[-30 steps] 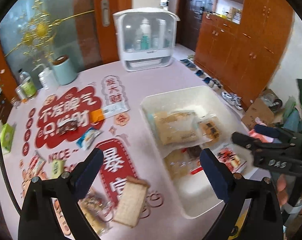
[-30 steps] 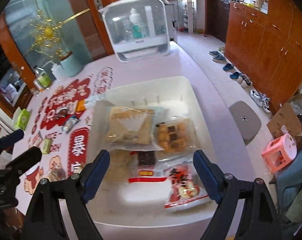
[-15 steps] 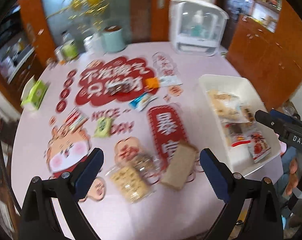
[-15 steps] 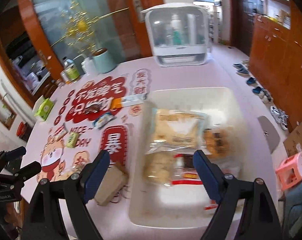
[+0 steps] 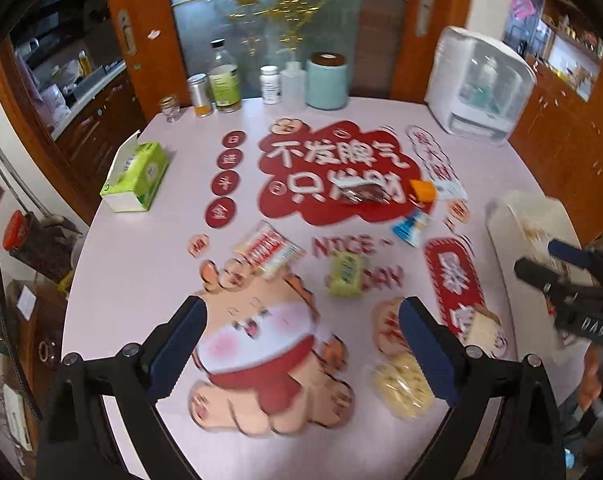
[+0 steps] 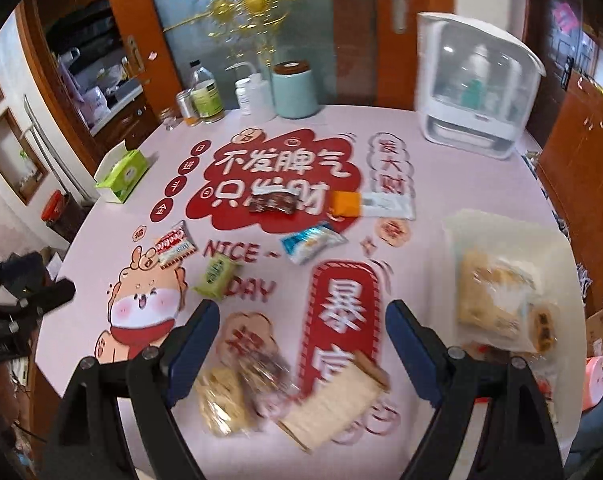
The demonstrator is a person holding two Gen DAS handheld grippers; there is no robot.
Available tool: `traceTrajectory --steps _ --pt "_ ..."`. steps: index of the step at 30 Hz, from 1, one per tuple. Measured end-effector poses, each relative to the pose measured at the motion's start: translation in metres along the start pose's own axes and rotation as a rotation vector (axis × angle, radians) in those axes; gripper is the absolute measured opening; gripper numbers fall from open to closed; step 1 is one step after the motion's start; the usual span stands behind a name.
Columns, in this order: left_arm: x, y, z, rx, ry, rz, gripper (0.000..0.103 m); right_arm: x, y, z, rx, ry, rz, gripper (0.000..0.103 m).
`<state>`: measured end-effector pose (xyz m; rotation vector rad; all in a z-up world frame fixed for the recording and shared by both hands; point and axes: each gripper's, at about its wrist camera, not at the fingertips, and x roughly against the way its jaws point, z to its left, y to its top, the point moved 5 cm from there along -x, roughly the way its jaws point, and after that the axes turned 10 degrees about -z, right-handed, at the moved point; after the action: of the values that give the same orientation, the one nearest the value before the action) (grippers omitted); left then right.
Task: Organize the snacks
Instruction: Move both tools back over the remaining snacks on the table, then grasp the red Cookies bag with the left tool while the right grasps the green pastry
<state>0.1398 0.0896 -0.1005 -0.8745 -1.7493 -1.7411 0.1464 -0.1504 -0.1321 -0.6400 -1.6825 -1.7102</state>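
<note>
Both grippers, left [image 5: 301, 356] and right [image 6: 301, 354], spread apart, empty. Loose snacks left of white bin [image 6: 449, 228] on desk [image 6: 441, 168]. Best started with tan cracker pack [image 6: 333, 404] nearest bin; descend squarely across its narrow sides.

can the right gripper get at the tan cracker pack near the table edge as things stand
Probably yes. The right gripper is open and empty, and the tan cracker pack lies flat on the table just below its fingers, nothing on top. The clear bag of snacks sits close on its left, so crowding is possible.
</note>
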Motion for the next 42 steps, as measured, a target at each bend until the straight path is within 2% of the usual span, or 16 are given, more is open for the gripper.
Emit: traceTrajectory --steps 2,4,8,11,16,18,22,24,25,31,35,37,38,39,41,42 --pt "-0.024 0.010 0.028 -0.002 0.010 0.016 0.096 -0.028 0.005 0.024 -0.005 -0.034 0.035 0.086" --pt "-0.051 0.017 0.048 -0.014 0.030 0.044 0.096 -0.058 0.005 0.041 -0.040 -0.025 0.084 0.083" --pt "-0.117 0.023 0.072 -0.023 0.038 0.119 0.096 -0.118 -0.005 0.069 -0.125 -0.016 0.198 0.064" --pt "-0.156 0.019 0.074 -0.024 0.015 0.164 0.096 -0.157 -0.020 0.086 -0.144 -0.034 0.277 0.063" --pt "-0.193 0.010 0.069 -0.029 0.001 0.210 0.096 -0.202 -0.039 0.103 -0.138 -0.081 0.362 0.063" --pt "-0.205 0.008 0.071 -0.020 0.000 0.223 0.096 -0.207 -0.039 0.107 -0.155 -0.060 0.351 0.063" --pt "-0.226 0.002 0.076 0.042 0.000 0.258 0.096 -0.217 -0.042 0.116 -0.088 -0.106 0.369 0.063" --pt "-0.237 -0.002 0.077 0.085 0.017 0.273 0.096 -0.217 -0.043 0.119 -0.066 -0.113 0.363 0.055" --pt "-0.241 -0.003 0.078 0.109 0.033 0.277 0.096 -0.217 -0.042 0.121 -0.052 -0.113 0.349 0.041" --pt "-0.259 -0.012 0.079 0.255 0.116 0.281 0.096 -0.215 -0.048 0.119 -0.043 -0.082 0.339 0.040" --pt "-0.268 -0.021 0.071 0.250 0.159 0.307 0.095 -0.210 -0.051 0.112 -0.065 -0.062 0.345 0.040" --pt "-0.270 -0.023 0.066 0.228 0.178 0.311 0.091 -0.204 -0.054 0.104 -0.078 -0.050 0.350 0.040" --pt "-0.268 -0.023 0.065 0.228 0.175 0.307 0.086 -0.203 -0.056 0.103 -0.084 -0.043 0.353 0.040" --pt "-0.266 -0.022 0.064 0.224 0.172 0.303 0.073 -0.202 -0.053 0.097 -0.089 -0.039 0.356 0.040" --pt "-0.260 -0.022 0.061 0.214 0.141 0.298 0.063 -0.197 -0.053 0.090 -0.102 -0.027 0.354 0.039" --pt "-0.257 -0.023 0.060 0.215 0.124 0.303 0.047 -0.193 -0.053 0.088 -0.104 -0.022 0.348 0.039"
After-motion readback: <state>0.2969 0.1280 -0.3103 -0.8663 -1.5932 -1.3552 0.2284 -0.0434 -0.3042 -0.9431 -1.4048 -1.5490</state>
